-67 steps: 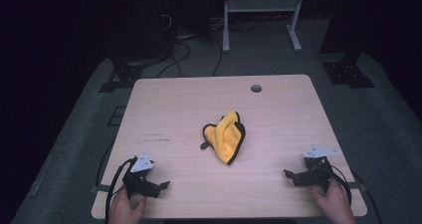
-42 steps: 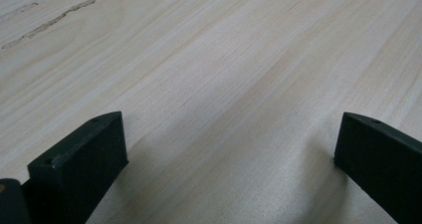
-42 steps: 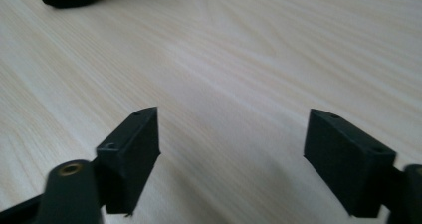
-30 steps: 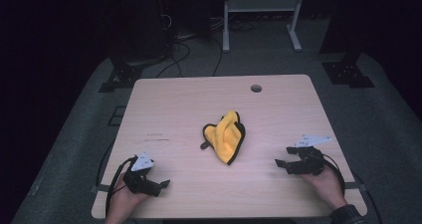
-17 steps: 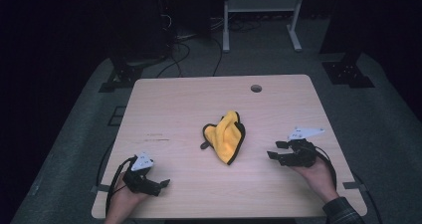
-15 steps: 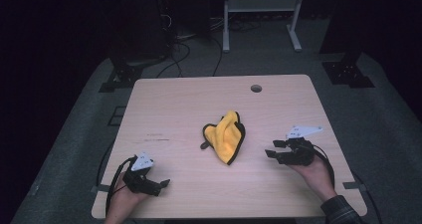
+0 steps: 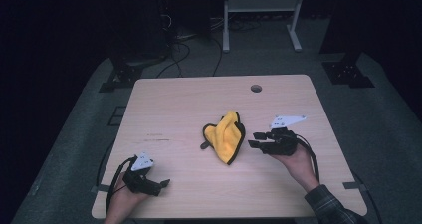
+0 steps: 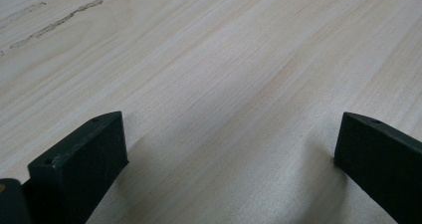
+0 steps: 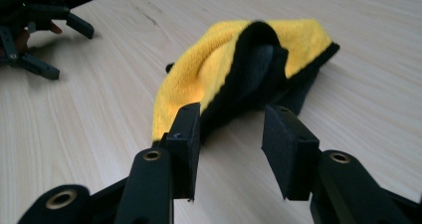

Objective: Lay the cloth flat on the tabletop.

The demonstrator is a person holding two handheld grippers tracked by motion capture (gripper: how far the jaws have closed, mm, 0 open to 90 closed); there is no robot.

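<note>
1 yellow cloth [image 7: 226,136], 2 grippers, left gripper [image 7: 160,186], right gripper [image 7: 252,140], 1 table [image 7: 179,99]

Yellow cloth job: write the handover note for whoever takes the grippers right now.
Right gripper: jaws part open and just been closing, nothing between them, pointed at the crumpled yellow microfibre cloth with black edging, just short of it.
Left gripper: open, resting low at the near left of the light wooden table.
Done: approach only.
Left: grip the cloth and handle it.

Bare table [image 7: 174,114] surrounds the crumpled cloth [image 7: 226,137]; nothing blocks it.
</note>
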